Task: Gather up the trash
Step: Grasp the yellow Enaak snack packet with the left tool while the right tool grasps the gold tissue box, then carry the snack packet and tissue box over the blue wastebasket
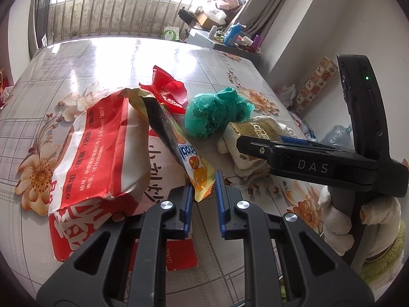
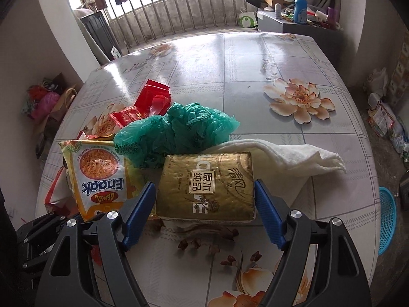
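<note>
Trash lies on a flowered table (image 1: pixel 107 58). A yellow Enaak noodle packet (image 1: pixel 196 168) has its lower end between the pads of my left gripper (image 1: pixel 203 197), whose jaws are narrowly apart around it. A red and white paper bag (image 1: pixel 102 148) lies left of it. A red wrapper (image 1: pixel 166 89) and a crumpled green plastic bag (image 1: pixel 214 112) lie behind. My right gripper (image 2: pixel 204 199) is open, one pad on each side of a gold tissue pack (image 2: pixel 207 184), which rests on a white towel (image 2: pixel 294 156). The Enaak packet (image 2: pixel 97 176) and green bag (image 2: pixel 173 133) also show there.
A blue basket (image 2: pixel 387 220) stands on the floor at the table's right. A side table with bottles (image 1: pixel 230 38) stands beyond the far edge by the railing. Bags are piled on the floor at the left (image 2: pixel 43 102). The far half of the table (image 2: pixel 230 58) is bare cloth.
</note>
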